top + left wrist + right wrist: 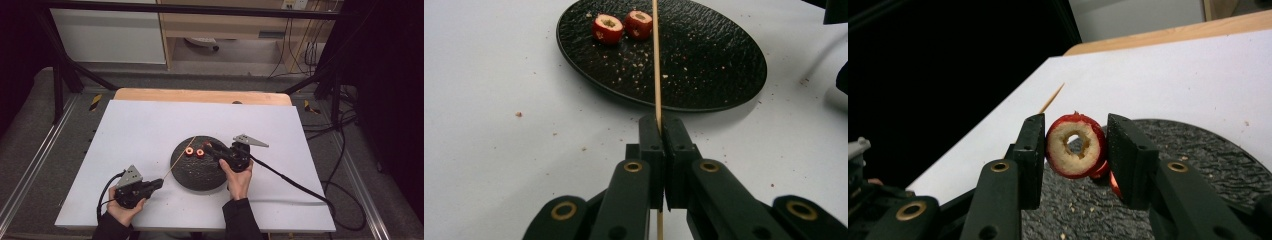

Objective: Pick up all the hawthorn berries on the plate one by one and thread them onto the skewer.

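- Here, the right gripper (1075,150) clamps a cored red fruit slice (1076,145) above the round black textured plate (1198,150).
- The left gripper (663,131) pinches a thin wooden skewer (656,60), its tip reaching over that plate's near-left side.

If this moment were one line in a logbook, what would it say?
left gripper: shut on skewer | right gripper: shut on cored red fruit | black plate: two fruits | threading: not yet
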Demonstrator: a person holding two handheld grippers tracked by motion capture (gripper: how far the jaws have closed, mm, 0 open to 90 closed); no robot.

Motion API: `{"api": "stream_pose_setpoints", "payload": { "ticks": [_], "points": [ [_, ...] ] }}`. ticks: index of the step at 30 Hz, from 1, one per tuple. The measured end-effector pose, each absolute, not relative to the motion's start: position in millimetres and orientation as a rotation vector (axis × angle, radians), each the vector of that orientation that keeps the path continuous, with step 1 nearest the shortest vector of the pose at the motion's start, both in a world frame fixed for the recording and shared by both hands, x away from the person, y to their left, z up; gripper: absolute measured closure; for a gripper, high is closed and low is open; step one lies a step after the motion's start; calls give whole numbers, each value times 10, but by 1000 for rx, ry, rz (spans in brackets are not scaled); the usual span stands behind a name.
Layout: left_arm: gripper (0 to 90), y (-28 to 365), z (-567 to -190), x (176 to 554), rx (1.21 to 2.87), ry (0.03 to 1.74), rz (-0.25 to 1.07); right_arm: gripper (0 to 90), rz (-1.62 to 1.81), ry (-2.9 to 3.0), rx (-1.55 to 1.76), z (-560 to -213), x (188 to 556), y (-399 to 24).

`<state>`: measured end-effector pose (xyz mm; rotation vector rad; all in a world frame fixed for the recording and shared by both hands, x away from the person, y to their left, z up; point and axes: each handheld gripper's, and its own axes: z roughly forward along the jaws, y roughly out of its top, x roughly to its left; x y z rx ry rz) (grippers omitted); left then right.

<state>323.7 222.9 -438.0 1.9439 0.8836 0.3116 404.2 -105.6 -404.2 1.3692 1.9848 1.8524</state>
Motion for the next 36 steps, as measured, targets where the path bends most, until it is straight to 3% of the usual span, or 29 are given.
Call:
{"api": "stream_pose_setpoints", "payload": {
  "ticks": [36],
  "points": [
    [883, 2024, -4388, 3200, 1906, 892, 312, 610, 2045, 1629, 1411, -4091, 4235, -1106]
  ]
}}
